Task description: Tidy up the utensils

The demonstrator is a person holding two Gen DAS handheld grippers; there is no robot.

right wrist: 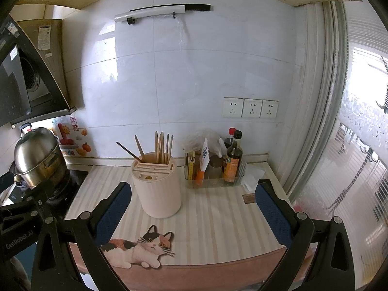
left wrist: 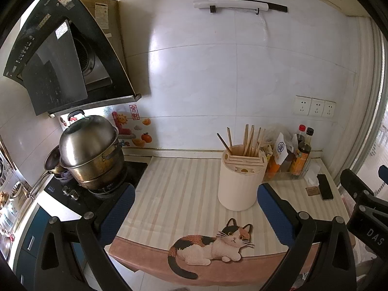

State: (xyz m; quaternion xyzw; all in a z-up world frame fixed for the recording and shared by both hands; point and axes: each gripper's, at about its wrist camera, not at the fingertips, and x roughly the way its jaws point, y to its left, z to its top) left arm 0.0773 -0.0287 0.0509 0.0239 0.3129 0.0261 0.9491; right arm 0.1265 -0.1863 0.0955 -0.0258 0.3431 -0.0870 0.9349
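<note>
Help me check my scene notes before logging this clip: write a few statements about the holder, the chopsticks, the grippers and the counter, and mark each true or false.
1. The chopsticks stand upright in the cream utensil holder. True.
2. The right gripper is shut on a chopstick. False: its fingers are spread wide with nothing between them.
3. The left gripper is open and holds nothing. True.
4. The utensil holder lies tipped over on the striped mat. False: it stands upright on the mat.
5. A dark sauce bottle stands in a clear tray to the right of the holder. True.
6. The steel pot sits on the cat mat. False: it sits on the stove, left of the mat.
</note>
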